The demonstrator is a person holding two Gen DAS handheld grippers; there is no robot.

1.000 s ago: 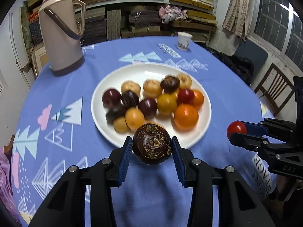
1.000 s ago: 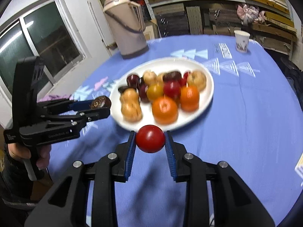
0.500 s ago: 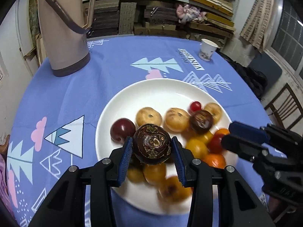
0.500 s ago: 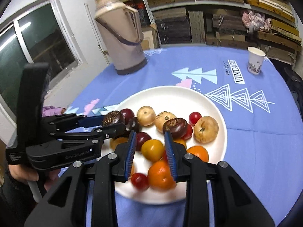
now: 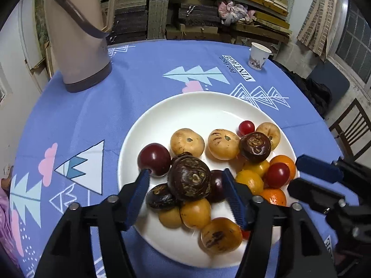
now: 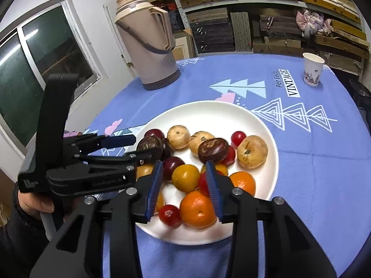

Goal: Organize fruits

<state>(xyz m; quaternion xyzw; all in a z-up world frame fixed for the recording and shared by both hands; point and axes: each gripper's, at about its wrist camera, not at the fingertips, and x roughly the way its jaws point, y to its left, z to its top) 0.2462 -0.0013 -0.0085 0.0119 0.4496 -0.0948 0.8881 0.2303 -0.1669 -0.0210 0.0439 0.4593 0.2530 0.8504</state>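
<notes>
Plate of fruit at the middle of the table

The plate (image 5: 162, 115) sits on the table (image 5: 139, 69), fruit (image 5: 229, 143) heaped in its near half. The flask (image 5: 76, 34) stands behind it to the left, the paper cup (image 5: 258, 55) behind it to the right, both well apart from it.

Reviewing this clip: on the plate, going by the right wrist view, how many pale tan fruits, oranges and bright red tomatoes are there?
Pale tan fruits: 3
Oranges: 2
Bright red tomatoes: 4
Total: 9
</notes>
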